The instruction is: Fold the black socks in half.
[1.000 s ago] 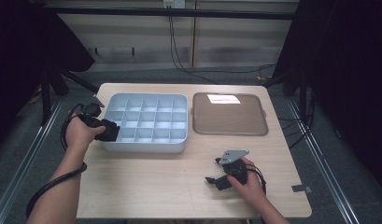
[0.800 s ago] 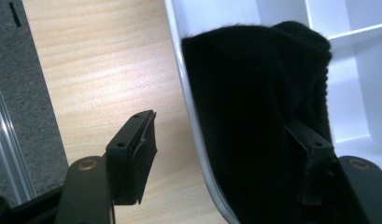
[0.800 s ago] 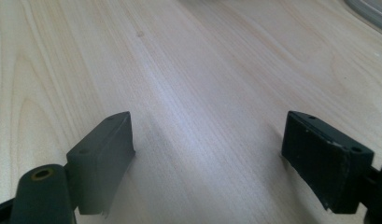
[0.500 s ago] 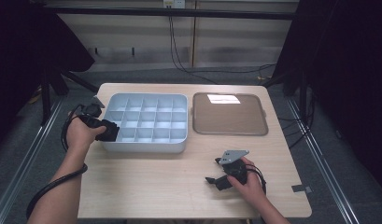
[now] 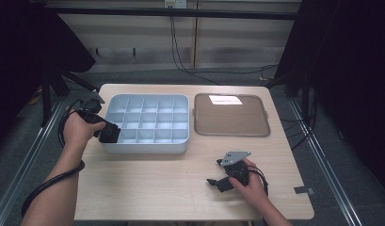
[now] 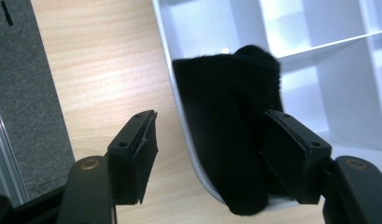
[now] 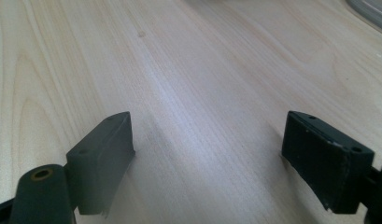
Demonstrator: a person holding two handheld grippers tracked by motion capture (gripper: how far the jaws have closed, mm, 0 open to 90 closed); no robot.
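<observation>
Left gripper wide open, straddling left wall of bin, black cloth draped just inside by right jaw; right gripper open, empty, well apart.

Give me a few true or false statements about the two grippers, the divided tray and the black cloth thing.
1. The left gripper stands open astride the wall of the pale blue compartment tray. True.
2. A black fabric piece drapes over that tray's wall. True.
3. The right gripper is shut on a white card. False: it is open over the bare light wooden table.
4. The flat brown tray sits left of the compartment tray in the high view. False: it sits to its right.
</observation>
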